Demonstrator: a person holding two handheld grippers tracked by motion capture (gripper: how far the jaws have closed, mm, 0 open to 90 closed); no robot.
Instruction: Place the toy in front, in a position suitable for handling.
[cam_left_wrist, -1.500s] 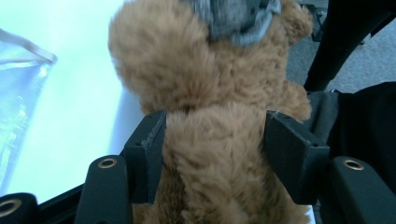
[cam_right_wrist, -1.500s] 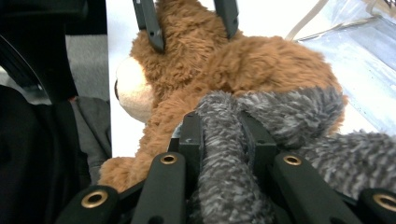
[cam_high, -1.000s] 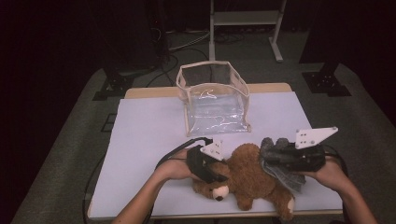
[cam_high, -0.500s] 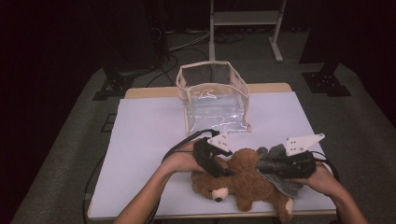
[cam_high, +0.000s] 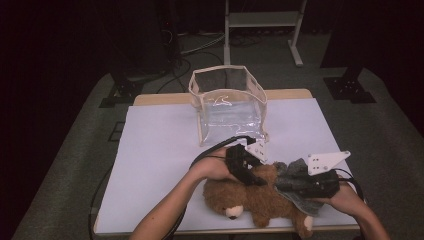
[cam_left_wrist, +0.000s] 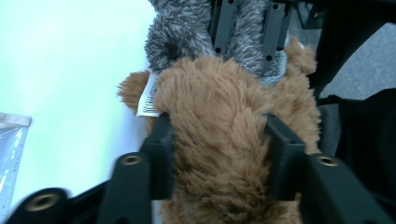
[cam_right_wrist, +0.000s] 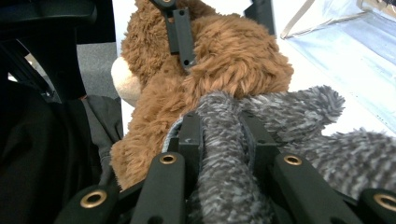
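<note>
White table: we've clamped left gripper closing on the bear, right gripper on its scarf; bag still empty.

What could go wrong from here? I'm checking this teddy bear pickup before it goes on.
The left claw, whose jaws have just been closing, pinches only loose brown fur of the teddy bear, so it could slip out when lifted. The right claw grips the grey scarf, not the body; pulling might stretch it or tug it off. The bear also lies near the table front edge and could drop.
</note>
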